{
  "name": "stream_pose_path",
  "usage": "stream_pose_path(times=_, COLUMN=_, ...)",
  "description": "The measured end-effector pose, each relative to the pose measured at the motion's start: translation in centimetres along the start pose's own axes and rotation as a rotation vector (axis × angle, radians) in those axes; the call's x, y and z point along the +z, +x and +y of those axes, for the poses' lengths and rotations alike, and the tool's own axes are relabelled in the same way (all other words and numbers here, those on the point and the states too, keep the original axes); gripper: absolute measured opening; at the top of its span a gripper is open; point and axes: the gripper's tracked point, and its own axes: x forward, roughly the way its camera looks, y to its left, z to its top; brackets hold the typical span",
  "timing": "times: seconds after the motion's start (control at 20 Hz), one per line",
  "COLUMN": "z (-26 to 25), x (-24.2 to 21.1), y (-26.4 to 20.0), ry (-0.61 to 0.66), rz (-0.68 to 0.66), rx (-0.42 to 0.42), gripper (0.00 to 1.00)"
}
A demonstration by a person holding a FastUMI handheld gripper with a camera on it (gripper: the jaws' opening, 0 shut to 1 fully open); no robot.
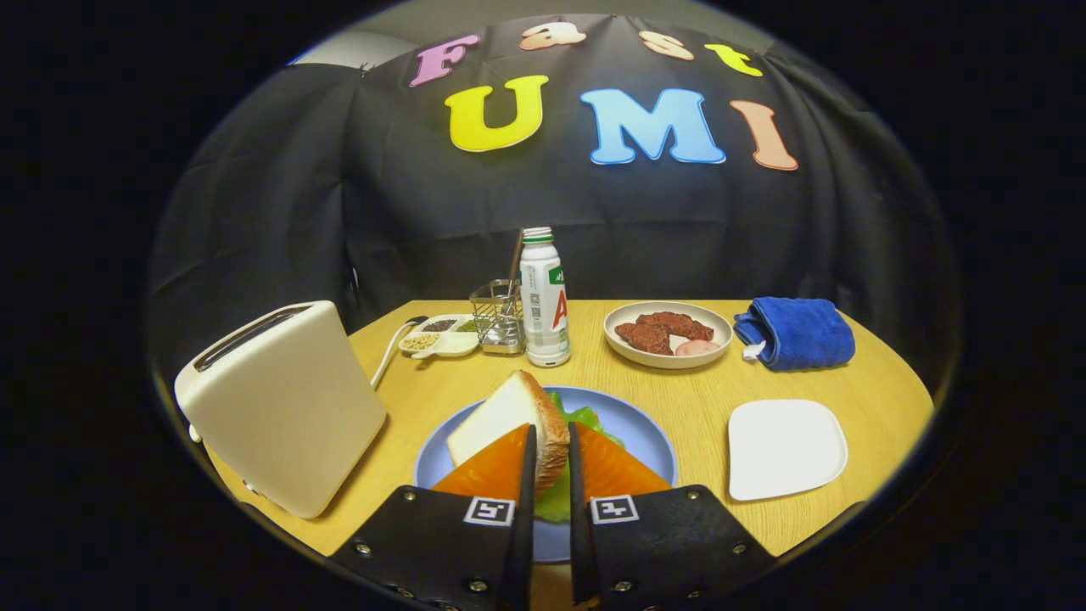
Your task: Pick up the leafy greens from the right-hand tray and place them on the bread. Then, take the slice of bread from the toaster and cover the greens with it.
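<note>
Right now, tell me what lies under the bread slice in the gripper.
The gripper is shut on the bread slice above the blue plate. Leafy greens peek out beneath; whatever lies under the greens is covered.

The gripper [551, 445] pinches the bread [513, 416] between its fingers, above the near plate [645, 441], where greens [590, 417] lie. The toaster [284, 403] stands left of that plate; a tray [785, 445] lies right of it. Farther back, from left to right, sit a divided dish [441, 338], a wire holder [498, 318], a bottle [543, 297], a plate of meat [668, 333] and a towel [797, 333], all on the table [865, 390].
</note>
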Motion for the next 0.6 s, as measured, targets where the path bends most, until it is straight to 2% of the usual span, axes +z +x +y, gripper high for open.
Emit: stream_pose_path(times=0.6, z=-1.7, x=-1.4, y=1.4, ry=-0.009, rz=0.030, rx=-0.002, gripper=0.18)
